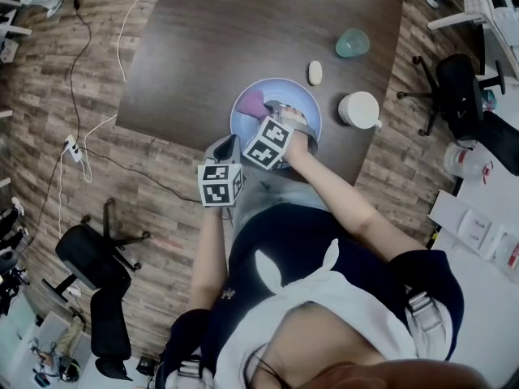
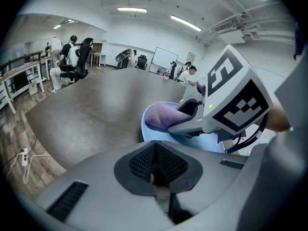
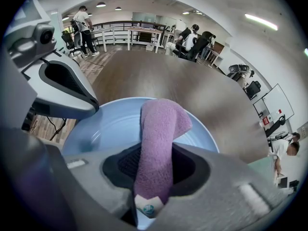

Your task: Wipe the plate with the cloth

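Note:
A light blue plate [image 1: 302, 102] sits near the front edge of the dark table [image 1: 243, 31]. My right gripper [image 1: 264, 120] reaches steeply down over it, shut on a purple cloth [image 1: 252, 101]. In the right gripper view the cloth [image 3: 160, 129] runs up between the jaws [image 3: 154, 165], and its free end lies folded over the plate's [image 3: 103, 126] inside. My left gripper [image 1: 229, 144] waits at the plate's near left rim. Its mesh pads [image 2: 166, 162] meet with nothing visible between them. From there the plate [image 2: 153, 129], the cloth [image 2: 164, 115] and the right gripper [image 2: 204, 121] show just ahead.
A white mug [image 1: 359, 109] stands right of the plate, with a teal cup [image 1: 352, 43] and a small cream object [image 1: 315, 73] behind it. Office chairs [image 1: 97, 254] and cables [image 1: 77, 148] are on the wooden floor around the table. People sit at desks far off.

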A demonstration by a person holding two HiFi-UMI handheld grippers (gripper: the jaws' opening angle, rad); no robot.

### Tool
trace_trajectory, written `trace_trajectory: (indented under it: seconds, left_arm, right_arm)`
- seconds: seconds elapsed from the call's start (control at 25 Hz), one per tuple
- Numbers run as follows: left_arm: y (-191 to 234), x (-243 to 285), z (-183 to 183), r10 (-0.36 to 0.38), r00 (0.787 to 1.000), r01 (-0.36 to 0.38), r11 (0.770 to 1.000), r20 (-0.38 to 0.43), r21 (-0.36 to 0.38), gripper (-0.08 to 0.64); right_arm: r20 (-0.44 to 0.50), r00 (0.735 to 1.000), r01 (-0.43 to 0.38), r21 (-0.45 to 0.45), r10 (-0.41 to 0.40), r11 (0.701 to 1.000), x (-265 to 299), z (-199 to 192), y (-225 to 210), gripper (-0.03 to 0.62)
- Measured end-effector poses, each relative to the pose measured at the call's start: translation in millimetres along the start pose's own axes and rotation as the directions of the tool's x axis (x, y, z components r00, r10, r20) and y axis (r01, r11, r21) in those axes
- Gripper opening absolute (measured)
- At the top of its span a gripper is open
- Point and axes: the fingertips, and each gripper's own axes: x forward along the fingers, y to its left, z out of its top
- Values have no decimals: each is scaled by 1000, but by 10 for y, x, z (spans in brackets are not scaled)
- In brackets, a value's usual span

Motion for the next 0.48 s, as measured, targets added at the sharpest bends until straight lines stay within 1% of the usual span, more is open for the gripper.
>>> trace_trajectory:
  seconds: [0.48]
  left_arm:
    - [20, -10, 9, -8, 1000, 8, 1000, 0, -10, 5]
  right_arm:
    - [19, 999, -50, 10, 50, 999, -34, 43, 135, 132]
